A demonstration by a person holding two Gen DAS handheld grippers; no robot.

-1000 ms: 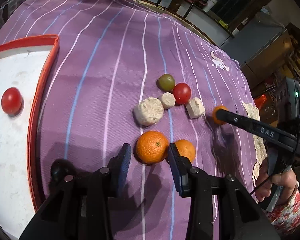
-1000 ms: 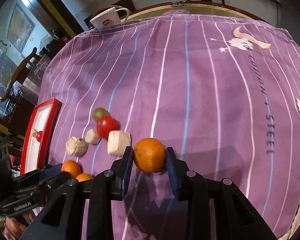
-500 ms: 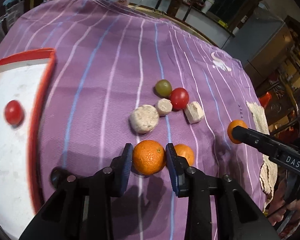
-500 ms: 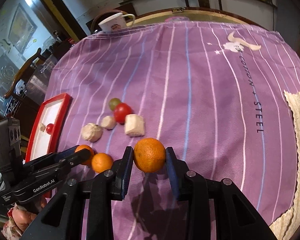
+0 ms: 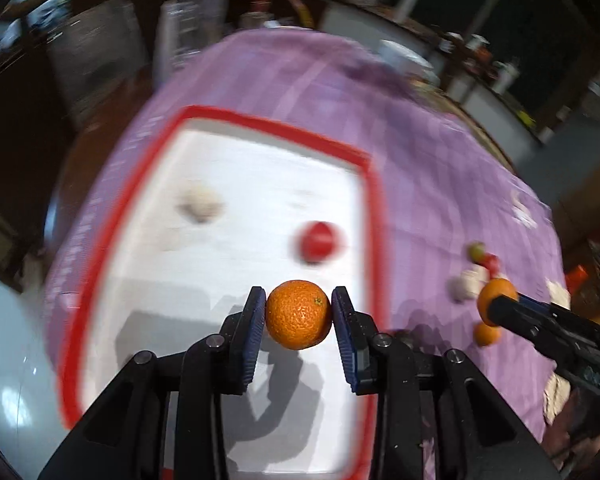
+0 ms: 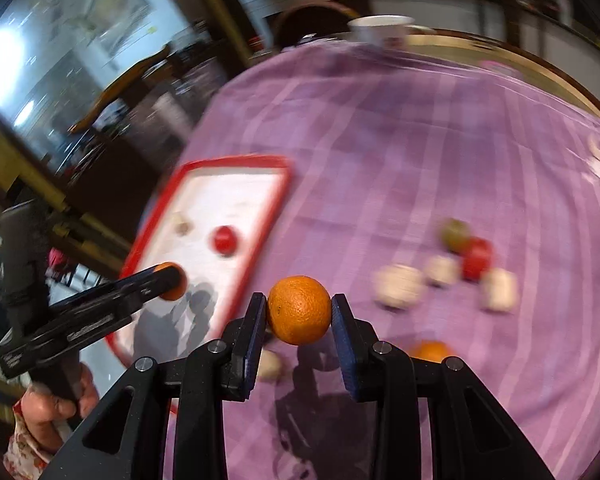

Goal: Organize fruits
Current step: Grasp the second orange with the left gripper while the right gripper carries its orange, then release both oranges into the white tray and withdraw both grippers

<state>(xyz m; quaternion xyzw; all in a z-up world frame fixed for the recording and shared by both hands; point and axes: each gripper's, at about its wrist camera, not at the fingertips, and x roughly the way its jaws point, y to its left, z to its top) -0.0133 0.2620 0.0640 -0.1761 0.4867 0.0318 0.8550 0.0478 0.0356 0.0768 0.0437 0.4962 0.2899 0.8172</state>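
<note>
Oranges are off the cloth now: one orange (image 5: 298, 314) is pinched in the left gripper (image 5: 299, 334) and has been swung from the fruit pile to above the red-rimmed tray (image 5: 374, 216), where a tomato (image 5: 318, 240) is already parked. A second orange (image 6: 299, 310) is clamped in the right gripper (image 6: 299, 332), carried over the purple tablecloth (image 6: 420, 152) toward the tray. Both drops are probably next; a third orange (image 6: 430, 351) is left behind.

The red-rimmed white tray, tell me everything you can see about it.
The red-rimmed white tray is a flat rectangle with a white floor and a thin raised red border, lying on the purple striped tablecloth. Blurred in both views, it holds a small red fruit and a pale lump. The left gripper holds an orange above it.
</note>
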